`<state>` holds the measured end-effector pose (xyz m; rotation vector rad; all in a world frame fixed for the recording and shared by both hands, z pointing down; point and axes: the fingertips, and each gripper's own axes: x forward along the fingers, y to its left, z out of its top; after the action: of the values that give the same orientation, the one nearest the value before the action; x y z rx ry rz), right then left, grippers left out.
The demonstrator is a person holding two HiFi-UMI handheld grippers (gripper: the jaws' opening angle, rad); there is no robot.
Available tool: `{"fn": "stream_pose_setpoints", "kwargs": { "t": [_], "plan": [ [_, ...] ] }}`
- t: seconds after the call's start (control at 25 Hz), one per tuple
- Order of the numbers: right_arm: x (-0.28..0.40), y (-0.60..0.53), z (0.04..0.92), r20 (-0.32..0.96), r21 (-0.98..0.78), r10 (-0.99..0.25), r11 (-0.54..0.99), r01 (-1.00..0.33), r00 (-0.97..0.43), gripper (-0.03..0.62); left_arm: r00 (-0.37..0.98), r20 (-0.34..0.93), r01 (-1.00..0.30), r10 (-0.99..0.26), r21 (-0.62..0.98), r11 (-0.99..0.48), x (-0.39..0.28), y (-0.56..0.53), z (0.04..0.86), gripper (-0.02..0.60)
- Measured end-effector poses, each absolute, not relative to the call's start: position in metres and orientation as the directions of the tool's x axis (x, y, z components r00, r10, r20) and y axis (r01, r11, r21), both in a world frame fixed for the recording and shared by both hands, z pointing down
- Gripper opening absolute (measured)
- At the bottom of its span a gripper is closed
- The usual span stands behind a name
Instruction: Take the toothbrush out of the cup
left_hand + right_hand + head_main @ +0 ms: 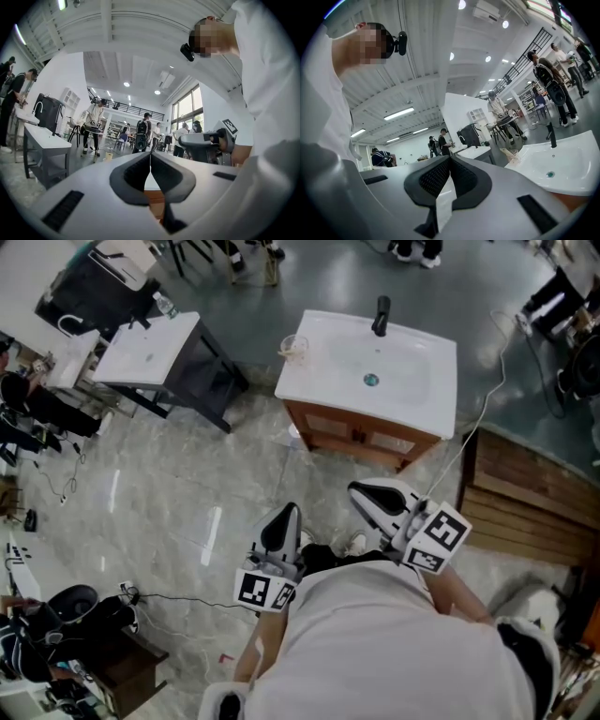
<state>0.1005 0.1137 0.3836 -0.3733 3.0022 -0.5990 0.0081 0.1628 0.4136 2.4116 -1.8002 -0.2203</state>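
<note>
A clear cup (294,348) stands on the near left corner of the white sink (412,395), which has a black tap (381,317). The toothbrush in it is too small to make out. My left gripper (286,512) and right gripper (361,491) are held side by side over the floor, well short of the sink, both pointing level towards it. In the right gripper view the cup (513,157) is right of the shut jaws (450,158) and the sink (567,164) is further right. The left gripper (150,155) is shut and holds nothing.
The sink rests on a wooden cabinet (356,435). A second white basin on a dark stand (155,357) is at the left. Wooden boards (525,498) lie at the right. Cables run over the marble floor (178,512). Several people stand in the background (143,136).
</note>
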Motion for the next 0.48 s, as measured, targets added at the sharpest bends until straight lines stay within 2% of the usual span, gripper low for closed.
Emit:
{"fn": "stream_pose_setpoints", "kwargs": {
  "t": [0.2, 0.48],
  "plan": [
    [0.091, 0.113, 0.387, 0.004, -0.386, -0.235, 0.896, -0.219, -0.972, 0.034, 0.263, -0.046, -0.944, -0.964, 0.195, -0.267, -0.004, 0.160, 0.415, 0.006],
    [0.072, 0.095, 0.390, 0.030, -0.356, -0.285, 0.892, -0.277, -0.958, 0.034, 0.318, -0.069, -0.919, -0.946, 0.221, -0.325, -0.023, 0.127, 0.423, 0.006]
  ]
}}
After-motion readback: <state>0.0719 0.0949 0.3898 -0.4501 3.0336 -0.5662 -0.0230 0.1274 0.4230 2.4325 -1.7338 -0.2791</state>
